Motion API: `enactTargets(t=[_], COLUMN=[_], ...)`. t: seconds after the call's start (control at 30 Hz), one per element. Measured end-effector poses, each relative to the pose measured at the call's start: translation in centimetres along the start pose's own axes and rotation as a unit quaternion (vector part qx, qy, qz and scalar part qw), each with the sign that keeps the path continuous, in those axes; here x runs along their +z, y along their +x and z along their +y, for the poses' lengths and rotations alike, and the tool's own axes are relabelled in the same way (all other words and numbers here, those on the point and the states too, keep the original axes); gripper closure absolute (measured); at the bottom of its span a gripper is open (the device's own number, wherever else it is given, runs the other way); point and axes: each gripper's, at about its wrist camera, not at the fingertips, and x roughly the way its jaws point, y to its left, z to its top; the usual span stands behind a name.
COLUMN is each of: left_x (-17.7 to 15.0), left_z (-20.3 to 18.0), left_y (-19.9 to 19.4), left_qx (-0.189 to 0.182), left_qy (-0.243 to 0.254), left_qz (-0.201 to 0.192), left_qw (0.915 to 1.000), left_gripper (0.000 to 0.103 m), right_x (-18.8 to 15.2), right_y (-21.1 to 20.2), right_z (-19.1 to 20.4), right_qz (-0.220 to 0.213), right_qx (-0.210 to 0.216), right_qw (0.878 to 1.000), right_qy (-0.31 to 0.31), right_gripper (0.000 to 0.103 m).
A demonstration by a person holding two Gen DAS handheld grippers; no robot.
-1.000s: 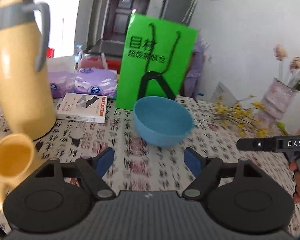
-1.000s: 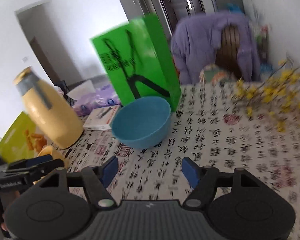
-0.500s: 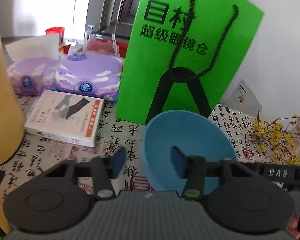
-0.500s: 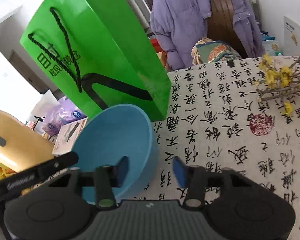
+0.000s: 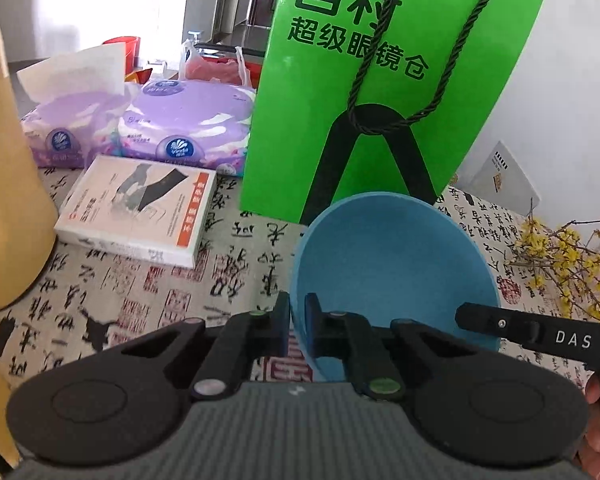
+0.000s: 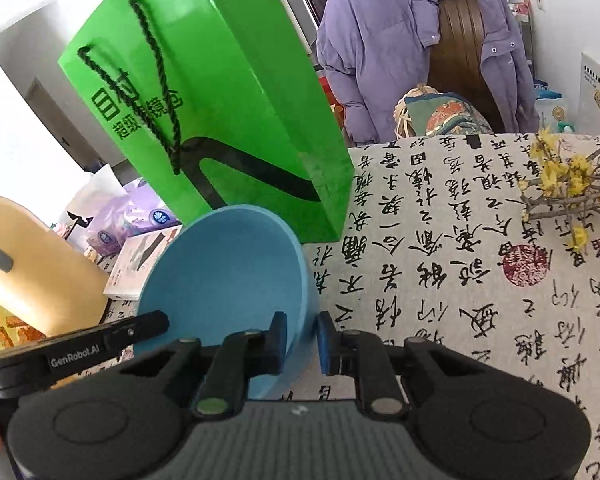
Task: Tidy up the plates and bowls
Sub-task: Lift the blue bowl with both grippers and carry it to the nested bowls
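Tablecloth (image 6: 440, 280) | bowl (image 5: 392, 264) | left gripper (image 5: 297, 320) clenched on rim | right gripper (image 6: 302, 338) closing on opposite rim

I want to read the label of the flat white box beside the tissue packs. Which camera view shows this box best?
The left wrist view: the white box lies whole and unobstructed there. In the right wrist view the blue bowl hides most of it.

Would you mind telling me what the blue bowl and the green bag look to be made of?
Blue bowl: probably matte plastic or melamine; even colour, thin rim, no glaze shine. Green bag: glossy coated paper, judging by crisp folds, flat panels, soft sheen and twisted cord handles.
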Motion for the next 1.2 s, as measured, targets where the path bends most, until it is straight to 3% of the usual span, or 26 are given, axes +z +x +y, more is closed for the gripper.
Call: enactTargets(t=[0.27, 0.53, 0.77, 1.0, 1.2], left_x=[-1.1, -6.2, -13.0, -21.1, -28.2], left_z=[-1.0, -2.1, -1.9, -1.8, -0.9], left_y=[-6.3, -14.5, -22.6, -29.0, -33.2], left_qx=[-0.007, 0.002, -0.005, 0.017, 0.037], left_qy=[0.009, 0.003, -0.018, -0.019, -0.032], left_qz=[-0.025, -0.045, -0.072, -0.121, -0.152], left_qw=[0.9996, 0.999, 0.9972, 0.9924, 0.9871], left_gripper=[0.095, 0.095, 0.093, 0.094, 0.094], right_x=[-1.3, -5.9, -12.6, -20.4, -27.7], right_y=[-4.9, -12.4, -18.2, -22.4, -25.4], right_z=[1.9, 5.0, 7.1, 9.3, 11.8], right_qz=[-0.01, -0.03, -0.036, -0.047, -0.076], right_qx=[-0.001, 0.002, 0.01, 0.016, 0.016], right_qw=[1.0, 0.999, 0.999, 0.998, 0.993], right_qy=[-0.01, -0.027, -0.028, -0.037, -0.088], right_gripper=[0.091, 0.092, 0.094, 0.096, 0.096])
